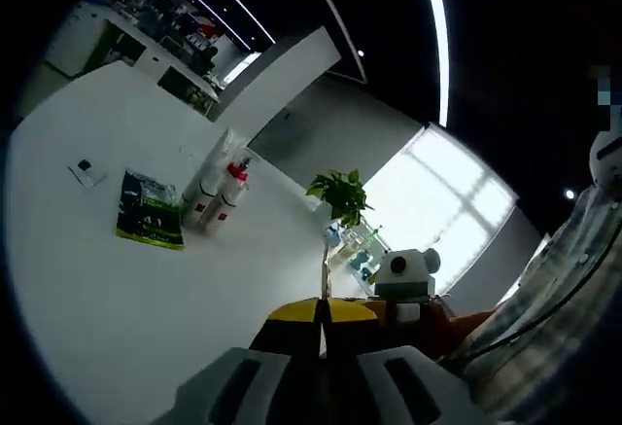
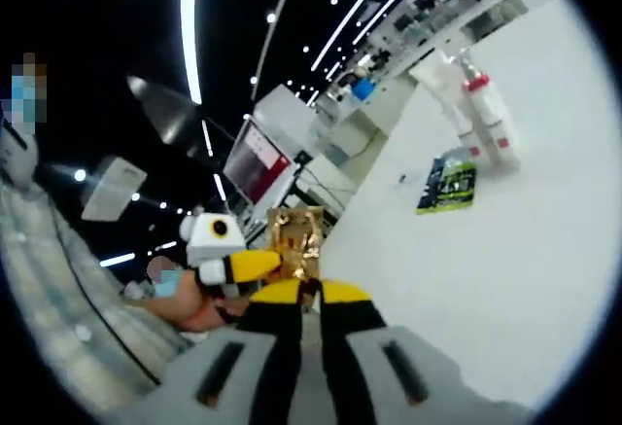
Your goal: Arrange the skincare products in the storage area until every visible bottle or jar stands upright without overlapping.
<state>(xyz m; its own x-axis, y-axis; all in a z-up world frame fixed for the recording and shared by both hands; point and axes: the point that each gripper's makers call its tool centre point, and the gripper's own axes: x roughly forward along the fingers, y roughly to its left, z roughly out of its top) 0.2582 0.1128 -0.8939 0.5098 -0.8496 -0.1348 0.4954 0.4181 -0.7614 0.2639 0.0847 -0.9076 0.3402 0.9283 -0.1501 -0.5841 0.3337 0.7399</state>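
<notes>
Both grippers hang off the table edge with jaws pressed together and nothing between them: the left gripper [image 1: 324, 313] and right gripper [image 2: 309, 294] look parked before any reach. The bottles [image 1: 216, 192] stand upright together mid-table [image 1: 117, 318], beside a flat green packet [image 1: 150, 209], well apart from both grippers.

A potted plant [image 1: 340, 194] stands at the white table's [image 1: 126, 299] edge.
</notes>
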